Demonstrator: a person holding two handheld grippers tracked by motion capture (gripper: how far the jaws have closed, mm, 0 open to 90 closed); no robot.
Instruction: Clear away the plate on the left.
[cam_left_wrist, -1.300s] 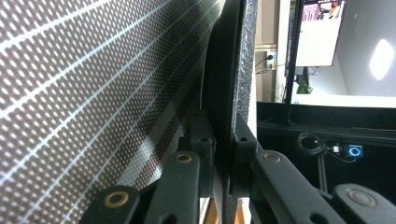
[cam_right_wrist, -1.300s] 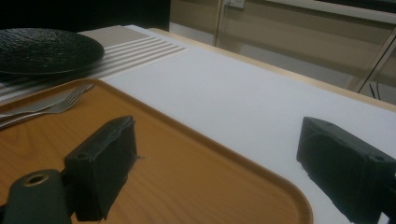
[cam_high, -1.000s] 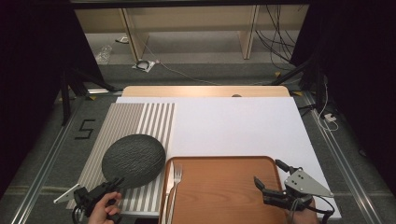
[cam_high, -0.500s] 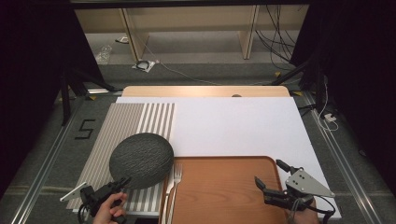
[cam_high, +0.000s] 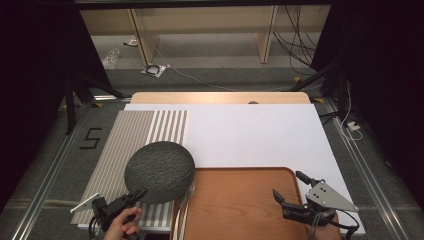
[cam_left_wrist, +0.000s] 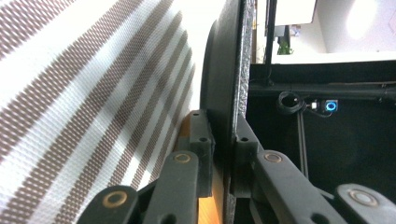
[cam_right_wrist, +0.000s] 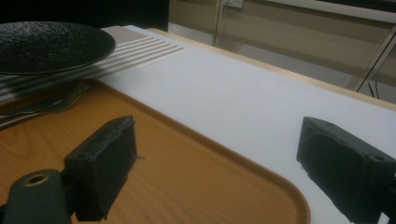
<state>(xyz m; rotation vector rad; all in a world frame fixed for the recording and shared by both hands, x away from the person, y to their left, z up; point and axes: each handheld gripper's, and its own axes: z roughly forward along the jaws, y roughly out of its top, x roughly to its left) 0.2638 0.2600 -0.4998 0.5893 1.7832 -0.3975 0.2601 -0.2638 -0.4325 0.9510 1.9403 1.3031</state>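
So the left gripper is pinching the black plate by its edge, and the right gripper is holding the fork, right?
Not quite. The right gripper holds nothing: its jaws stand open over the wooden tray in the right gripper view. The fork lies apart. The left gripper does pinch the black plate.

Table (cam_high: 220, 97) under my hands: light wood edge showing at 12 o'clock. White sheet (cam_high: 250, 132) covers most of it, centre to 3 o'clock. Striped placemat (cam_high: 135, 135) lies at 9 o'clock, touching white sheet's left side. Wooden tray (cam_high: 240, 200) lies at 6 o'clock, overlapping white sheet's near edge, left rim just beside placemat. Fork (cam_right_wrist: 51, 106) lies flat along tray's left side, at 7 o'clock.
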